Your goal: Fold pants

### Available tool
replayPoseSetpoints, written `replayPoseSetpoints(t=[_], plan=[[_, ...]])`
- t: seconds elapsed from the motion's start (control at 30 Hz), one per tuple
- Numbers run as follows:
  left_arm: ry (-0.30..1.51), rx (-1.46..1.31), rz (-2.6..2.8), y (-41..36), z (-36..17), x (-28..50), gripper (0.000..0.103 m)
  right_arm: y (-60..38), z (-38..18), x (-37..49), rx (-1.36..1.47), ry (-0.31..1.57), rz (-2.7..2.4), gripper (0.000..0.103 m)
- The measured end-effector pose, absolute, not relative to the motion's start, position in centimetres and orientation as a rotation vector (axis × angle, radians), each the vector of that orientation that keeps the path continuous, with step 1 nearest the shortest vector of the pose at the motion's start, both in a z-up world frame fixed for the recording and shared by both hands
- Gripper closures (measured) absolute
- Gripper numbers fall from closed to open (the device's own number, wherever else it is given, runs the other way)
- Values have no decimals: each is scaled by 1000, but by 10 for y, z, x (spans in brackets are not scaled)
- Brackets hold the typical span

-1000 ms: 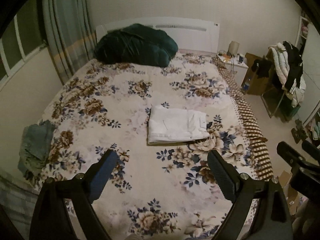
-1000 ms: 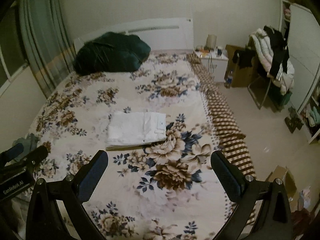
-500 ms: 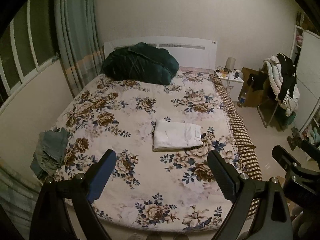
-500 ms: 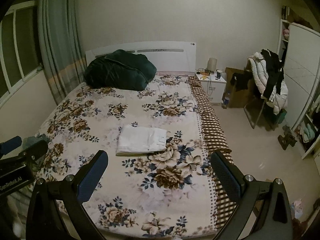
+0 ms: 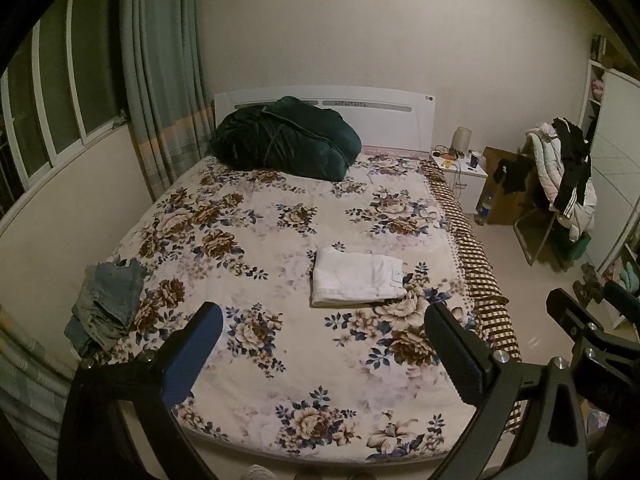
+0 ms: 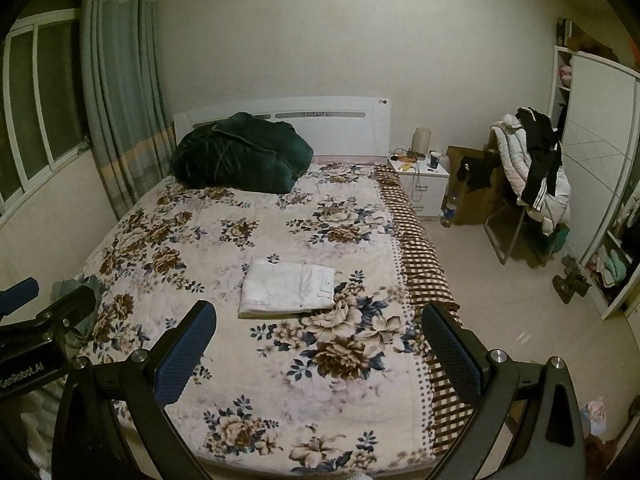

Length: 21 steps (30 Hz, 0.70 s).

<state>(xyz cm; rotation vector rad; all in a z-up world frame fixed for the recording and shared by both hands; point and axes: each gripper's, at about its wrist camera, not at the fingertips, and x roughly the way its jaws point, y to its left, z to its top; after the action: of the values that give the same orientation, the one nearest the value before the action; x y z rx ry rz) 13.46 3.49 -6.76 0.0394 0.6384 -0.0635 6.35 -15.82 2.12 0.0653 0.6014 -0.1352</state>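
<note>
White pants (image 5: 356, 280) lie folded into a flat rectangle on the flowered bedspread (image 5: 280, 232), right of the bed's middle; they also show in the right wrist view (image 6: 288, 288). My left gripper (image 5: 324, 344) is open and empty, held well back above the foot of the bed. My right gripper (image 6: 320, 340) is open and empty too, beside the left one. Neither touches the pants.
A dark green duvet bundle (image 5: 284, 140) lies at the headboard. Crumpled blue jeans (image 5: 106, 304) lie at the bed's left edge. A white nightstand (image 5: 460, 172), a chair piled with jackets (image 5: 560, 184) and a wardrobe (image 6: 600, 184) stand on the right.
Both grippers have pulled back and up from the bed, so the whole bed and room now show. The folded pants have not moved.
</note>
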Motion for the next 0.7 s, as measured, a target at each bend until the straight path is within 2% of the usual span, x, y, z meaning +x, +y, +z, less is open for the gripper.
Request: replayPoseSetpoints(t=[0.7], plan=[[629,45,-54,39,-56,128,0,-156,28,59,65,597,-115,0]])
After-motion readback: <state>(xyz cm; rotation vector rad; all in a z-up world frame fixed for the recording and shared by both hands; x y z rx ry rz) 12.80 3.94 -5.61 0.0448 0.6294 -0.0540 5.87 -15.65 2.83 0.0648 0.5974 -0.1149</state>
